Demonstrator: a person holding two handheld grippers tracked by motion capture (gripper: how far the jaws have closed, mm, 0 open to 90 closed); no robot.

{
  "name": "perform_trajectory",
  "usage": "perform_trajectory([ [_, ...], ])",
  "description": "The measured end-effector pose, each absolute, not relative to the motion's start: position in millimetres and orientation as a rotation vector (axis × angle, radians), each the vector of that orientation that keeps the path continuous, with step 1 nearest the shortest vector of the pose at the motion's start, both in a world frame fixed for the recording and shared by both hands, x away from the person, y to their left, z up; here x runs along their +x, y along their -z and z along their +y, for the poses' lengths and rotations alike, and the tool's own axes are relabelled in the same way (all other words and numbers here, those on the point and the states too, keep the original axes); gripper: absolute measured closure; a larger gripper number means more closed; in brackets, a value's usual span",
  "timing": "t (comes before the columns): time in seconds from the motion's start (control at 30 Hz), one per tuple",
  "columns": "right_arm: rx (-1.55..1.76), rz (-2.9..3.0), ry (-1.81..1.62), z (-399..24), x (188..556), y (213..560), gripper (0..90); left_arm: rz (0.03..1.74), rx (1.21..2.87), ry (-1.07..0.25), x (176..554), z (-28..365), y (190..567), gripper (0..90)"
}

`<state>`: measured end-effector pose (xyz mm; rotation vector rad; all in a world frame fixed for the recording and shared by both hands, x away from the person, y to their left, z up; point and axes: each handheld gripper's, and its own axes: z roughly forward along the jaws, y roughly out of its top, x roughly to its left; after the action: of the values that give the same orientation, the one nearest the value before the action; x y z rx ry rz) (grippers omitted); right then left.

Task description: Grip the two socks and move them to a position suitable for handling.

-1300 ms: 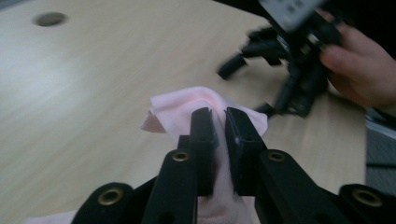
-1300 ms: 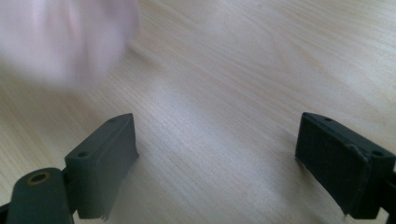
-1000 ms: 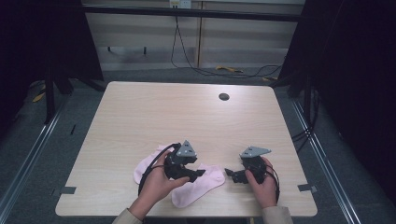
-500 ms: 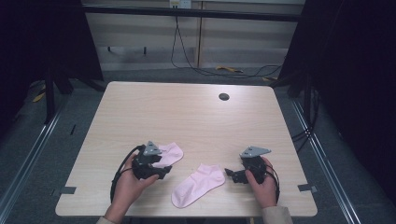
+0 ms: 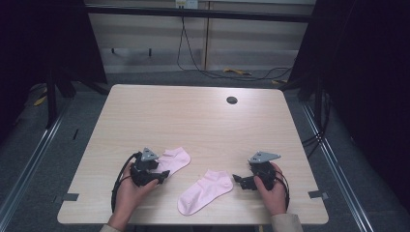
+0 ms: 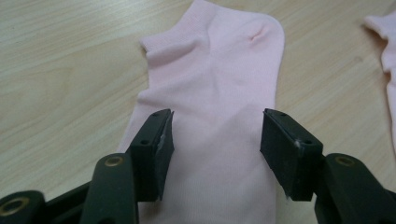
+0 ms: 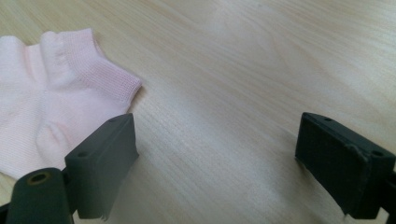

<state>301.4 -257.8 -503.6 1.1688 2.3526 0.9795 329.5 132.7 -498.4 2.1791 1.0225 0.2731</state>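
Left tool (image 5: 162,175) dragged sock (image 6: 215,116) leftward, half-open astride it; right tool (image 7: 215,158) wide, empty.

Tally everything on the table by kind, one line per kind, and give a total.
Pink socks: 2, one at the left gripper and one near the table's front edge.
Grippers: 2, left and right gripper, each held in a hand.
Dark round spot on the tabletop: 1.
Total: 5
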Motion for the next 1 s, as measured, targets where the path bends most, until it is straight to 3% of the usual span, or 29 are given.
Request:
perform_trajectory([
  [0.13, 1.169, 2.353, -0.977, -258, 301, 504, 12.1, 0.978, 2.252, -0.303, 334, 129, 496, 53.9],
  [0.3, 1.169, 2.353, -0.976, -258, 301, 504, 12.1, 0.943, 2.264, -0.259, 340, 126, 494, 81.9],
  [0.37, 1.169, 2.354, -0.979, -258, 301, 504, 12.1, 0.938, 2.271, -0.224, 345, 122, 493, 86.6],
  [0.6, 1.168, 2.353, -0.977, -258, 301, 504, 12.1, 0.84, 2.227, -0.252, 354, 107, 471, 86.8],
  [0.83, 1.168, 2.354, -0.979, -258, 301, 504, 12.1, 0.658, 2.194, -0.314, 365, 66, 427, 86.8],
  [1.0, 1.167, 2.353, -0.976, -258, 301, 504, 12.1, 0.558, 2.197, -0.366, 375, 38, 416, 86.4],
])
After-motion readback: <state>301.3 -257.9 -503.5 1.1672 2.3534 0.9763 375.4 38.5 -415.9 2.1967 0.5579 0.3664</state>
